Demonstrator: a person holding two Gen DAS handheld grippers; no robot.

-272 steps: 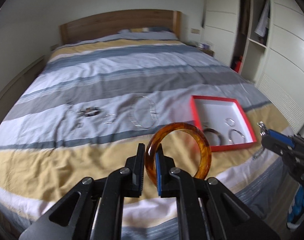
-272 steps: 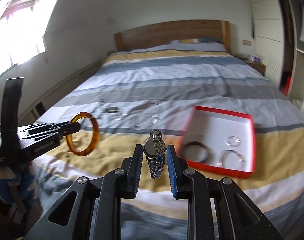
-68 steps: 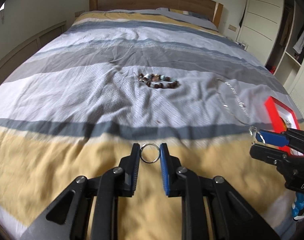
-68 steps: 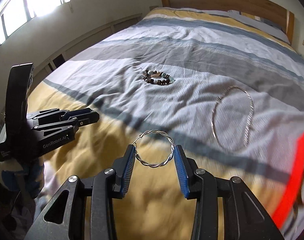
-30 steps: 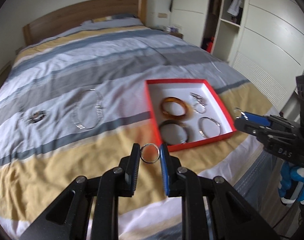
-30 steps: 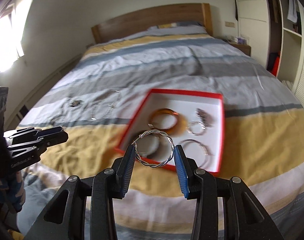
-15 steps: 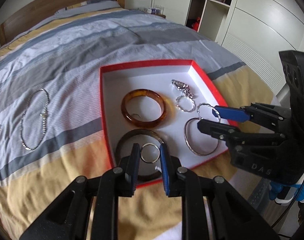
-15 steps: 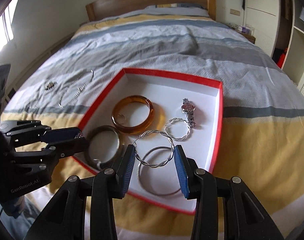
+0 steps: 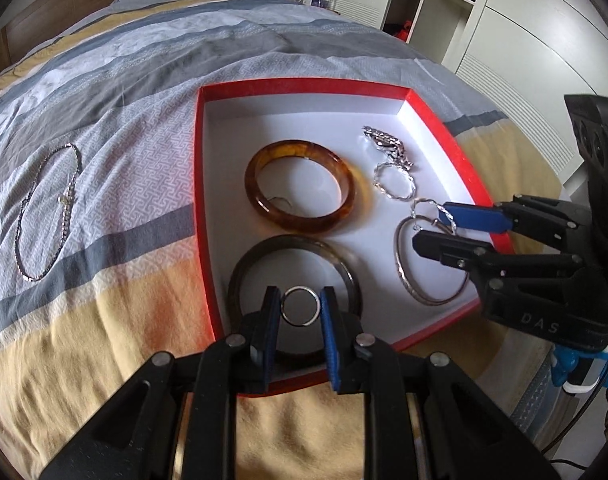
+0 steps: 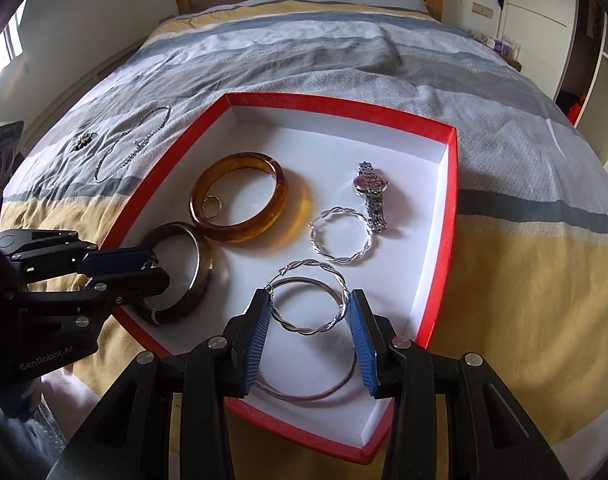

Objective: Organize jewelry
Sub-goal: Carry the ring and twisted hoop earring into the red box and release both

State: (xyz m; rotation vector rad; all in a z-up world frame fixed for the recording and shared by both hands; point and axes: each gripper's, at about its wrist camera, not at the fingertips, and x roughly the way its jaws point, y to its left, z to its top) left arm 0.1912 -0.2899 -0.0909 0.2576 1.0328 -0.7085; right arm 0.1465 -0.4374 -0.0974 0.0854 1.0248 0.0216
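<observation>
Both tongs have dropped over the red box (image 9: 440, 128), left tongs (image 9: 299, 306) gripping a small ring (image 9: 301, 305), right tongs (image 10: 308, 306) a twisted hoop (image 10: 310, 300).

A red box (image 9: 436, 120) with white floor holds an amber bangle (image 9: 299, 186), a dark, perhaps brown, bangle (image 9: 346, 272); bedspread (image 9: 143, 60) striped grey, yellow.

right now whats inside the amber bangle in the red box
A small gold-coloured ring lies inside the amber bangle, on the box floor. The bangle's near wall partly hides it in the left view.

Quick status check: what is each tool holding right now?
Left tool: closed on a small silver ring, over the red box.
Right tool: closed on a twisted silver hoop earring, over the same box.
</observation>
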